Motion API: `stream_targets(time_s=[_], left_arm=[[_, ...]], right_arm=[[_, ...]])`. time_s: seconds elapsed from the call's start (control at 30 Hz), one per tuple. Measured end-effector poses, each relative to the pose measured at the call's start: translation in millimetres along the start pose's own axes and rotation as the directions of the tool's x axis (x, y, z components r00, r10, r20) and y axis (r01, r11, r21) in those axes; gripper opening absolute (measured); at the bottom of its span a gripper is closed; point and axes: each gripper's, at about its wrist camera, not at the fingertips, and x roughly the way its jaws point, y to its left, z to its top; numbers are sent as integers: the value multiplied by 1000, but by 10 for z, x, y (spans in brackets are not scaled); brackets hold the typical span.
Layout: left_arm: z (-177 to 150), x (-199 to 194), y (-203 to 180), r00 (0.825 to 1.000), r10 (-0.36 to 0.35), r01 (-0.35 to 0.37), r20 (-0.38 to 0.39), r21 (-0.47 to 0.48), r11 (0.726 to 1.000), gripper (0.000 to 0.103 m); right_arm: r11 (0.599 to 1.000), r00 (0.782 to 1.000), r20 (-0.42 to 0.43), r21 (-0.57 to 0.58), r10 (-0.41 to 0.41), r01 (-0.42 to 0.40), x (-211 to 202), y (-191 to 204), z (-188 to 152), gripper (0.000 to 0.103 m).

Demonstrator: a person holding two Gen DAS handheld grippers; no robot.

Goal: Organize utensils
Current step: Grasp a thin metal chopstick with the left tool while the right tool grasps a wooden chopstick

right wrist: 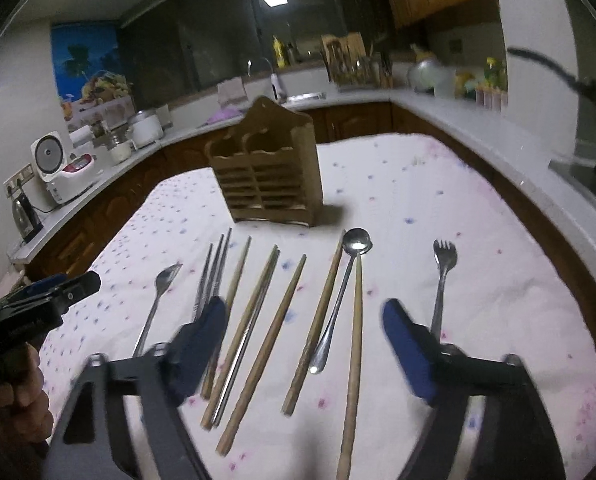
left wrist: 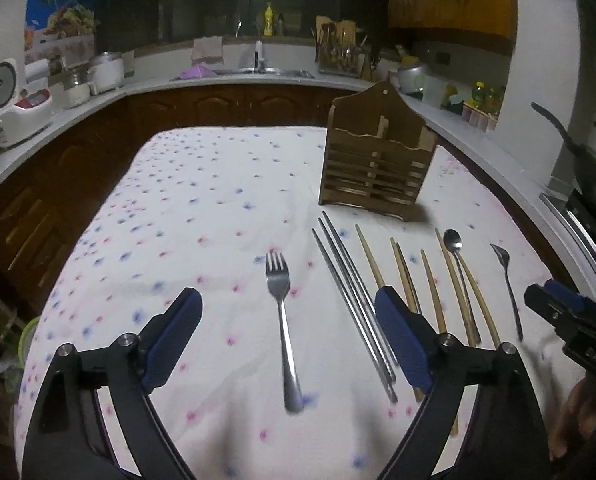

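Utensils lay in a row on the tabletop [left wrist: 218, 184] before the wooden holder [left wrist: 374, 160]. Left hand-held gripper [left wrist: 286, 344] hung spread wide, empty, above a fork [left wrist: 282, 320]; right hand-held gripper [right wrist: 304, 344] likewise, over chopsticks [right wrist: 258, 344].

The utensil holder [left wrist: 376, 156] stands on the bench [left wrist: 202, 184], behind a row of cutlery. Left to right lie a fork [left wrist: 281, 320], metal chopsticks [left wrist: 348, 292], wooden chopsticks [left wrist: 428, 280], a spoon [left wrist: 456, 256], and seemingly another fork [left wrist: 508, 284].
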Motion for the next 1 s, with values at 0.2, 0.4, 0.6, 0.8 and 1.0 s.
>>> stream_targets(time_s=[0.2,0.4,0.6,0.8,1.0], left_arm=[[269,561,-2,992,-39,36,-124,-23,999,74],[405,1080,-73,976,-20,21,-219,4,1000,62],[516,1489,-71,954,-47,43,-297,-20,999,58],[562,1759,-179,933,-62,66,-354,-1,998,41],[551,1864,-260,927,-41,61,-373,41,997,29]], right_arm=[[998,993,-105,52,46,-41,497,-153,238,43],[996,976,-207,72,71,-57,1038,-209,406,29],[998,960,-278,63,42,-26,1425,-284,491,27],[998,945,-325,64,22,-1,1675,-383,535,23],[998,941,-336,63,40,-20,1773,-397,587,21]])
